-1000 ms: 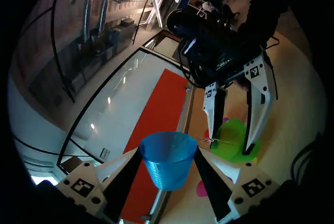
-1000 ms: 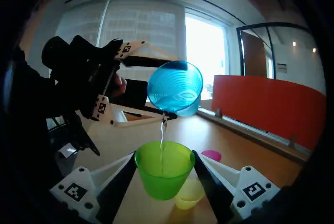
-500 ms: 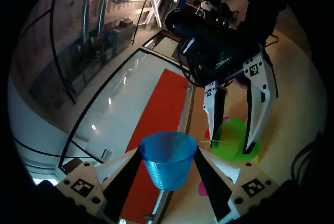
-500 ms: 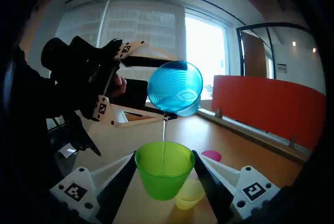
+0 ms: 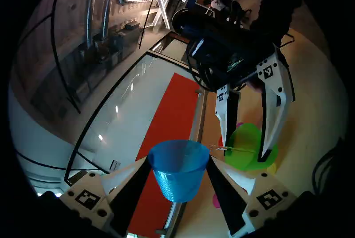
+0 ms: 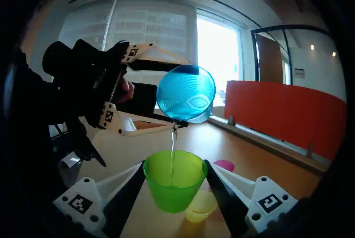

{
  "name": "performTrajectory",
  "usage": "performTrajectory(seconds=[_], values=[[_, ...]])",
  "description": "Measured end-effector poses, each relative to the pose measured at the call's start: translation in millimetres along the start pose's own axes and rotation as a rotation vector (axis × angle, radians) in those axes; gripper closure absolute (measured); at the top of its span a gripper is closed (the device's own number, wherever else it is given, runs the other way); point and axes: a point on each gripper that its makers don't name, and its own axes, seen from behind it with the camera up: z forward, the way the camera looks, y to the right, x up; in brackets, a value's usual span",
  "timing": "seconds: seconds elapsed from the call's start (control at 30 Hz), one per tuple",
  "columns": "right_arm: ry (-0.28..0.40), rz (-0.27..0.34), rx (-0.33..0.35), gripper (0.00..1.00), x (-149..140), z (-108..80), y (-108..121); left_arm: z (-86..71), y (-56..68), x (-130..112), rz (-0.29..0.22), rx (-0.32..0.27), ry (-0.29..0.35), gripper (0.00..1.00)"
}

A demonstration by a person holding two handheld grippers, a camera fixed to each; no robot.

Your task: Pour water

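Over the desk (image 6: 248,149), the left hand-held gripper (image 5: 179,165) pinches a blue cup (image 5: 179,185) and holds it tipped. The right hand-held gripper (image 6: 174,169) clamps a green cup (image 6: 174,196) just beneath it. The pour looks midway: a thin stream (image 6: 171,147) falls into the green cup, and I cannot tell how much water is left. The right gripper view gives the stream side-on and the blue cup's inside. The left gripper view looks down into the green cup's mouth.

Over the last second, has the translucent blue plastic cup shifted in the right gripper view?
No. The translucent blue plastic cup stays put, its rim just left of the orange partition's left end, as before.
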Motion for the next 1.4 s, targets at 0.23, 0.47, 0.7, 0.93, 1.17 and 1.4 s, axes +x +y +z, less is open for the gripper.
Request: performTrajectory(seconds=[0.23, 0.47, 0.7, 0.93, 1.17, 1.4], values=[[0.002, -0.002, 0.000, 0.05, 0.3, -0.8, 0.4, 0.8, -1.7, 2.0, 0.009, 0.001, 0.003, 0.14], [0.001, -0.004, -0.001, 0.05, 0.5, -1.7, 0.2, 1.0, -1.1, 3.6, 0.020, 0.001, 0.006, 0.14], [0.001, -0.005, -0.002, 0.05, 1.0, -2.1, -0.3, 0.1, -2.0, 6.4, 0.029, 0.002, 0.009, 0.14], [0.001, -0.008, -0.003, 0.05, 2.2, -2.7, -0.8, -0.1, -0.9, 7.3, 0.034, 0.001, 0.009, 0.14], [0.000, -0.009, -0.003, 0.05, 3.2, -3.0, -0.5, -0.5, -1.3, 9.4, 0.043, 0.003, 0.014, 0.14], [0.001, -0.010, -0.003, 0.05, 3.1, -2.8, -0.8, -1.9, -0.1, 9.4, 0.049, 0.002, 0.013, 0.14]])
